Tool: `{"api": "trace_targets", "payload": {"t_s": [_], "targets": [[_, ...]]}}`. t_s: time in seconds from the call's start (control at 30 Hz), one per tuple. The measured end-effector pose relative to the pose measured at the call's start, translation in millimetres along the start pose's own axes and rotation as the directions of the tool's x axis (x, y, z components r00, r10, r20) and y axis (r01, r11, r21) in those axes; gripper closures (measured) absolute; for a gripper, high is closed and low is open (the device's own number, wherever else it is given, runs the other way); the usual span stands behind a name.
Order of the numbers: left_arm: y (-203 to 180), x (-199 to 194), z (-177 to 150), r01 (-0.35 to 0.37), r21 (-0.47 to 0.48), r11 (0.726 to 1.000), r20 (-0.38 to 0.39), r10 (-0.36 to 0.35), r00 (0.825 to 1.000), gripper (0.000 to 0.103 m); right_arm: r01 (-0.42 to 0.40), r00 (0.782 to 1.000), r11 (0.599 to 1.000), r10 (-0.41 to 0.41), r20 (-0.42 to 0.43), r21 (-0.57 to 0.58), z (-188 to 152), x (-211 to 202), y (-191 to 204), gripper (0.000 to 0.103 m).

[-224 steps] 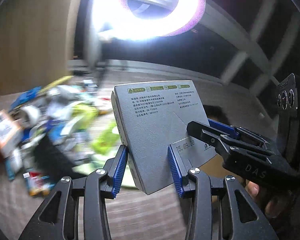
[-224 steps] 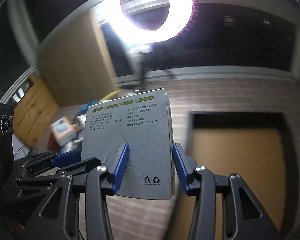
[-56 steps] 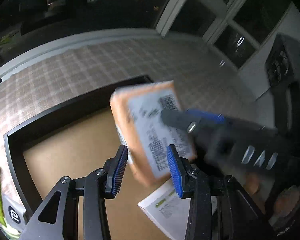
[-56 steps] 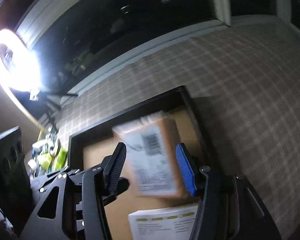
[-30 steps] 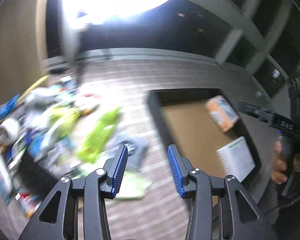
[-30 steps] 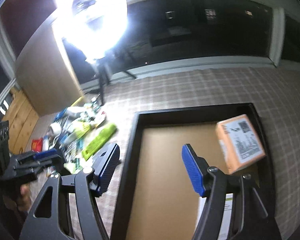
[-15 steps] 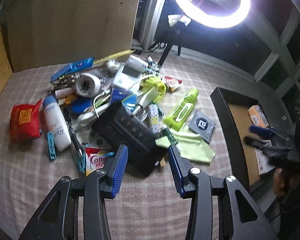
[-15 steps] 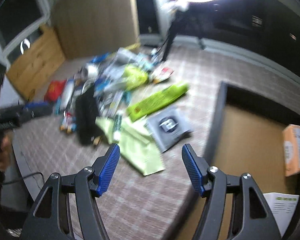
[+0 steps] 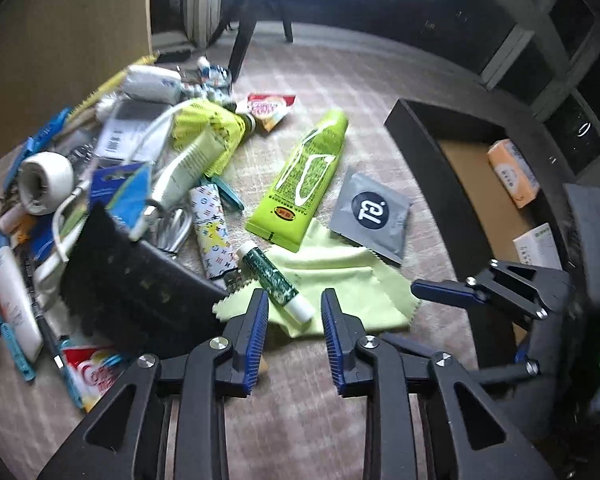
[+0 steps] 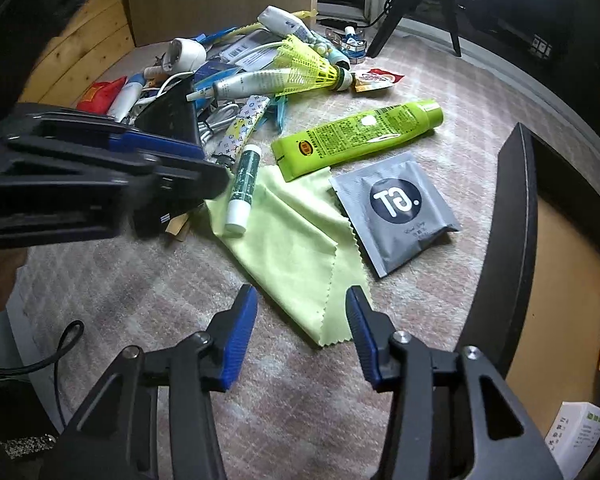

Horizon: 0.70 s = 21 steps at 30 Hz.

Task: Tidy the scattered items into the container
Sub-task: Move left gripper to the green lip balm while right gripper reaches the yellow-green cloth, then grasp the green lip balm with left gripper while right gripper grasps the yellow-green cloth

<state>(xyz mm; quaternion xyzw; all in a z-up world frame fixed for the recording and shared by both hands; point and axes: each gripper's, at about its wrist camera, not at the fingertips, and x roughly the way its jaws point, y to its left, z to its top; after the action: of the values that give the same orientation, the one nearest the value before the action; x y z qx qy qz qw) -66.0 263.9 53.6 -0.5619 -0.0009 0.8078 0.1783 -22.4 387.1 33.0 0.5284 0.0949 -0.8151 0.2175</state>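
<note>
While both grippers hang above the checked cloth surface (image 10: 480,92), nothing is held in either. The left gripper (image 9: 294,312) is seen with jaws parted to a moderate gap, lined up over the white-capped end of a small green-patterned tube (image 9: 275,276); whether the pads touch it cannot be told. The right gripper (image 10: 302,312) is seen with jaws wide apart, above the near corner of a yellow-green cloth (image 10: 292,240).

The small tube is laid across the far-left edge of that cloth. A grey square sachet (image 10: 396,210) with a dark round logo is noted just beside the cloth, overlapping its right edge. A long lime-green tube (image 10: 360,136) lies beyond the sachet, its crimped end resting on the cloth.

Further left, a heap of scattered items is recorded: a black case (image 9: 136,288), a patterned white tube (image 9: 214,232), a yellow shuttlecock (image 10: 304,66), a roll of white tape (image 9: 46,182), a red pouch (image 10: 100,94) and a snack packet (image 9: 268,108), among others too jumbled to be told apart.

The container (image 9: 436,164), a black-walled tray with a brown floor, stands to the right of the heap, well apart from it. Inside, an orange box (image 9: 512,174) and a white box (image 9: 540,246) are seen.
</note>
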Motion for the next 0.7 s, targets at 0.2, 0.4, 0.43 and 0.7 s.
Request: {"api": "trace_targets", "payload": {"t_s": [0.2, 0.4, 0.43, 0.7], "targets": [[3.4, 23.2, 7.5, -0.026, -0.013, 1.0, -0.05, 0.025, 0.998, 0.079, 0.014, 1.0, 0.998, -0.015, -0.013, -0.059, 3.9, 10.2, 10.2, 0.058], [6.1, 37.4, 13.2, -0.049, -0.011, 0.999, -0.075, 0.048, 0.996, 0.079, 0.037, 0.998, 0.995, -0.042, -0.048, -0.094, 10.2, 26.6, 18.3, 0.056], [7.5, 40.2, 13.7, -0.051, -0.013, 0.999, -0.08, 0.05, 0.996, 0.079, 0.044, 0.997, 0.994, -0.05, -0.051, -0.102, 11.5, 27.0, 19.8, 0.056], [13.8, 48.1, 15.8, -0.029, -0.031, 0.999, -0.086, 0.027, 0.996, 0.078, 0.063, 0.996, 0.996, -0.067, -0.06, -0.064, 16.2, 22.1, 11.5, 0.084]]}}
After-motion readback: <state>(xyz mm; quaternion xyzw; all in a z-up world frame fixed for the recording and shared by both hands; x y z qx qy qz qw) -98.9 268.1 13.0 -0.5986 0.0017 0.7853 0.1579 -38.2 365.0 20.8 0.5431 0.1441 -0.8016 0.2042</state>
